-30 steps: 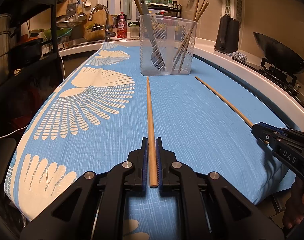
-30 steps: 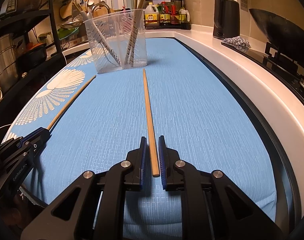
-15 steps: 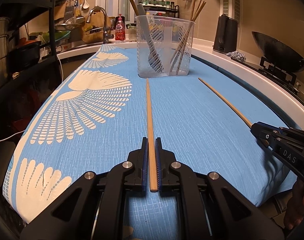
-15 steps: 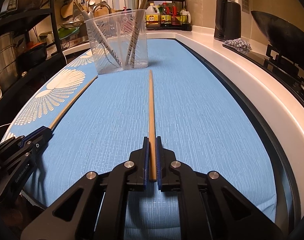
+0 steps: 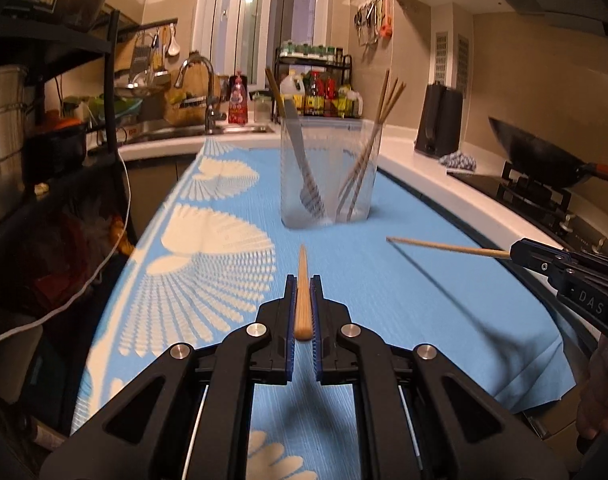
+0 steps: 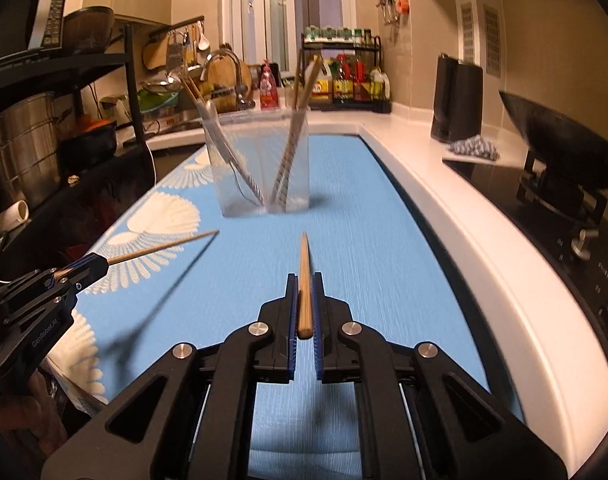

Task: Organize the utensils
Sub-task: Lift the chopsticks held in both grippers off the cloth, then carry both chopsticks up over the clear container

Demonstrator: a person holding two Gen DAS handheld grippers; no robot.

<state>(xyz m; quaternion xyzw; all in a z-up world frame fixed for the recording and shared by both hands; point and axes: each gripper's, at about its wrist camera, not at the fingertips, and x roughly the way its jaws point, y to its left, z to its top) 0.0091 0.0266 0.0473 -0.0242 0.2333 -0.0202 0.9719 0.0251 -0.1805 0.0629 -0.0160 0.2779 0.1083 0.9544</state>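
Note:
My left gripper (image 5: 302, 280) is shut on a wooden chopstick (image 5: 302, 280) and holds it lifted above the blue cloth (image 5: 384, 292), pointing at the clear plastic utensil holder (image 5: 330, 172). My right gripper (image 6: 304, 278) is shut on a second wooden chopstick (image 6: 304, 276), also lifted and pointing at the holder (image 6: 263, 164). The holder has a spatula and several chopsticks in it. Each gripper shows in the other's view: the right one (image 5: 514, 254) with its chopstick (image 5: 444, 246), the left one (image 6: 99, 262) with its chopstick (image 6: 163, 246).
A white counter edge (image 6: 484, 240) runs along the right, with a wok (image 6: 564, 148) on the stove and a black kettle (image 6: 458, 100). A sink with faucet (image 5: 201, 92) and a bottle rack (image 5: 316, 92) stand at the back. Black shelving (image 5: 63, 140) is left.
Both grippers have lifted their chopsticks off the cloth and moved forward towards the holder. The right gripper closed on its chopstick a second ago.

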